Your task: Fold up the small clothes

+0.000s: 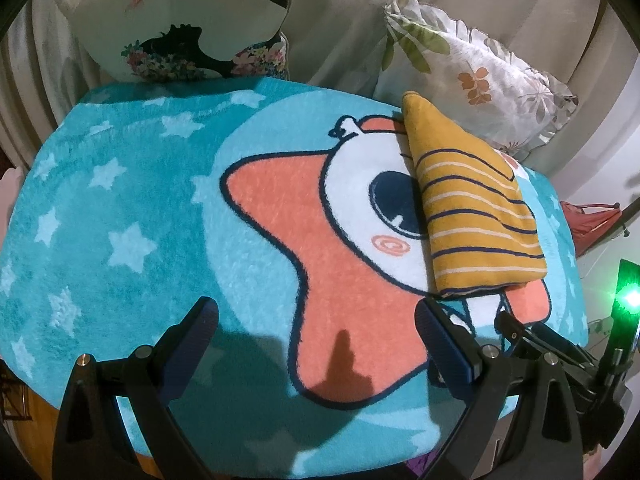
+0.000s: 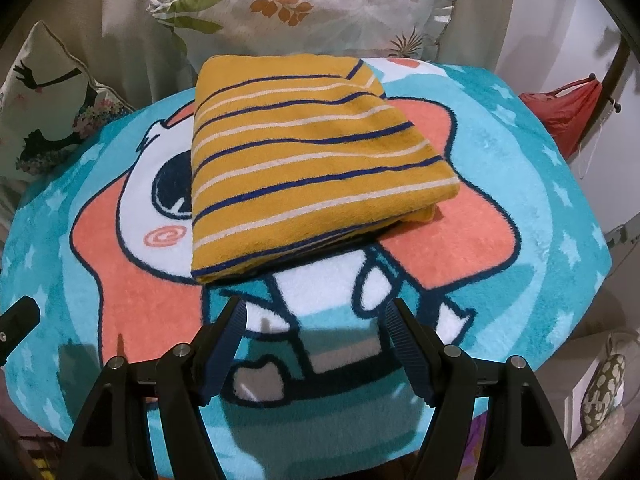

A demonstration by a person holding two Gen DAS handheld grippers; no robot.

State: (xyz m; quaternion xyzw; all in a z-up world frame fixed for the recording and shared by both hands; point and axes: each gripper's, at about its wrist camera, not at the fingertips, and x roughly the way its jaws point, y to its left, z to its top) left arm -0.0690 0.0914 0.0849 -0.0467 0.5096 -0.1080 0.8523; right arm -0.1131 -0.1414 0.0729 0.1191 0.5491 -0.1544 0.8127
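Black hand-held gripper [image 2: 316, 316], blue ribbed pads [image 2: 230, 344], silver screws.

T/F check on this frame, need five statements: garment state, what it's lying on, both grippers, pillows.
1. The striped mustard garment lies folded on the round cartoon rug. True.
2. The right gripper is clamped on the garment. False: its jaws stand open and empty, just short of the near edge.
3. The left gripper holds nothing. True: jaws open over bare rug.
4. The garment is plain red. False: mustard with navy and white stripes.
5. A leaf-print pillow sits behind the garment. True.
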